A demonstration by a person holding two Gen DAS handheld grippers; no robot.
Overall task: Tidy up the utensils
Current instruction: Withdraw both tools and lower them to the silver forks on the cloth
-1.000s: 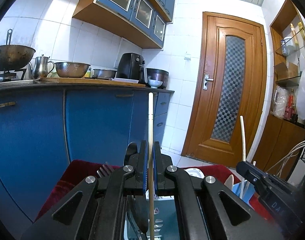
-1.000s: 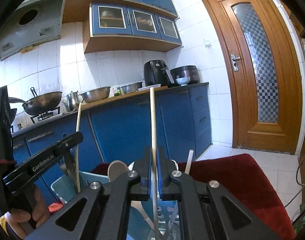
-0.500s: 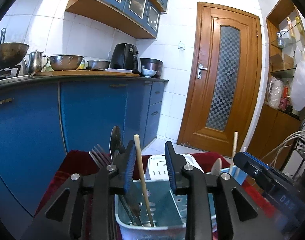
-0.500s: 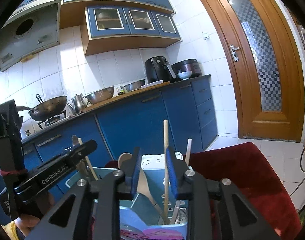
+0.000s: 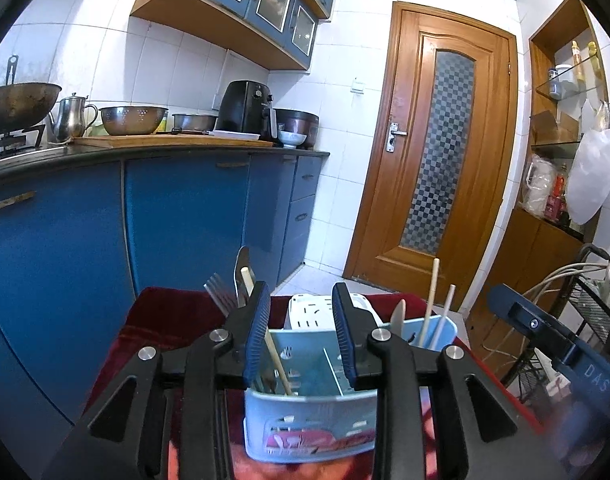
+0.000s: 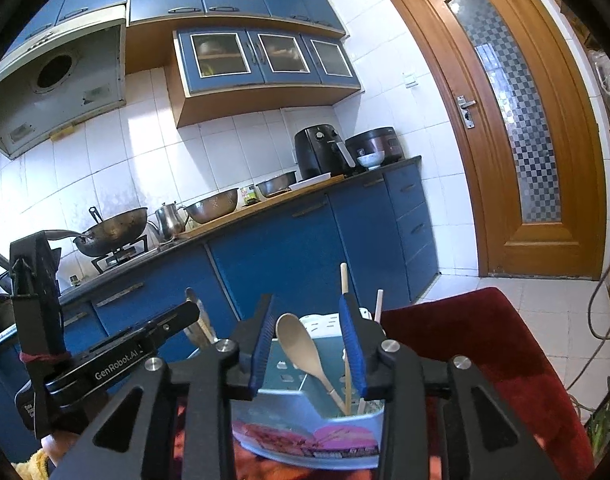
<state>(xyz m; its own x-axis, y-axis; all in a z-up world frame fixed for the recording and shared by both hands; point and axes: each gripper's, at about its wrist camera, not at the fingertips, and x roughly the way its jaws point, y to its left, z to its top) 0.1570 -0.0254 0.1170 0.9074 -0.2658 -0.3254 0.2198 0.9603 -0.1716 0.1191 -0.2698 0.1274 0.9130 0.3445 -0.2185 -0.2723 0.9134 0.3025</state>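
A light blue utensil caddy [image 5: 311, 424] stands on a red cloth just below both grippers; it also shows in the right wrist view [image 6: 305, 428]. My left gripper [image 5: 301, 336] is open and empty above its left compartment, where a wooden chopstick [image 5: 276, 356], a fork [image 5: 219, 294] and a metal spoon stand. My right gripper [image 6: 309, 344] is open and empty above the right compartment, which holds a wooden spoon [image 6: 301, 344] and chopsticks [image 6: 345, 320]. Those chopsticks also show in the left wrist view [image 5: 431, 300].
A white holder [image 5: 315, 312] stands behind the caddy. The red cloth [image 6: 485, 352] covers the surface. Blue kitchen cabinets [image 5: 185, 220] with a worktop of pots run on the left. A wooden door [image 5: 437, 160] is behind. Each view shows the other gripper at its edge.
Both grippers opened and let go of the chopsticks they held. The chopsticks dropped into the caddy and now lean there. Both grippers have pulled back a little.
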